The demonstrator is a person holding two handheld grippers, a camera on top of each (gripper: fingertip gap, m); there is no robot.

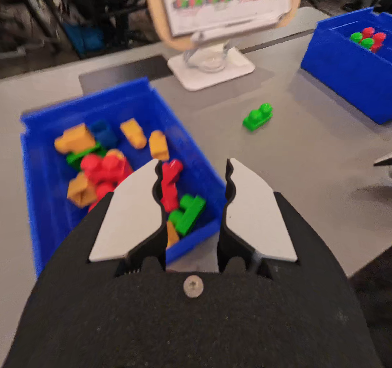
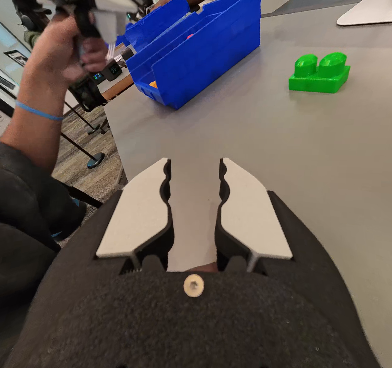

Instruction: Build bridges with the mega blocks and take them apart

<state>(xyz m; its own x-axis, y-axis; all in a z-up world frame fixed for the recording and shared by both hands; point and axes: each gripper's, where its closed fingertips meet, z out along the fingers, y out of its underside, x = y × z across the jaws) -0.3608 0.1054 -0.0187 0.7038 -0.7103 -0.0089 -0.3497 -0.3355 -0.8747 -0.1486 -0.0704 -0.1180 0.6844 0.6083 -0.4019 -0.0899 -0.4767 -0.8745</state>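
My left gripper (image 1: 193,163) is open and empty, held above the near right part of a blue bin (image 1: 135,94) that holds several loose orange, red, green and blue mega blocks (image 1: 97,167). A green two-stud block (image 1: 257,117) stands alone on the grey table, also in the right wrist view (image 2: 318,74). My right gripper (image 2: 195,162) is open and empty, low over the bare table, with the green block ahead to its right. The same bin (image 2: 201,61) shows ahead to its left, with the left gripper's body (image 2: 95,3) in a hand above it.
A second blue bin (image 1: 347,75) at the far right holds red and green blocks (image 1: 369,38). A wood-framed instruction board on a white stand (image 1: 212,65) is at the back. The table's left edge (image 2: 114,137) drops to carpet. A person stands behind the bins. Across from one pair of fingers to the other is roughly 30 centimetres.
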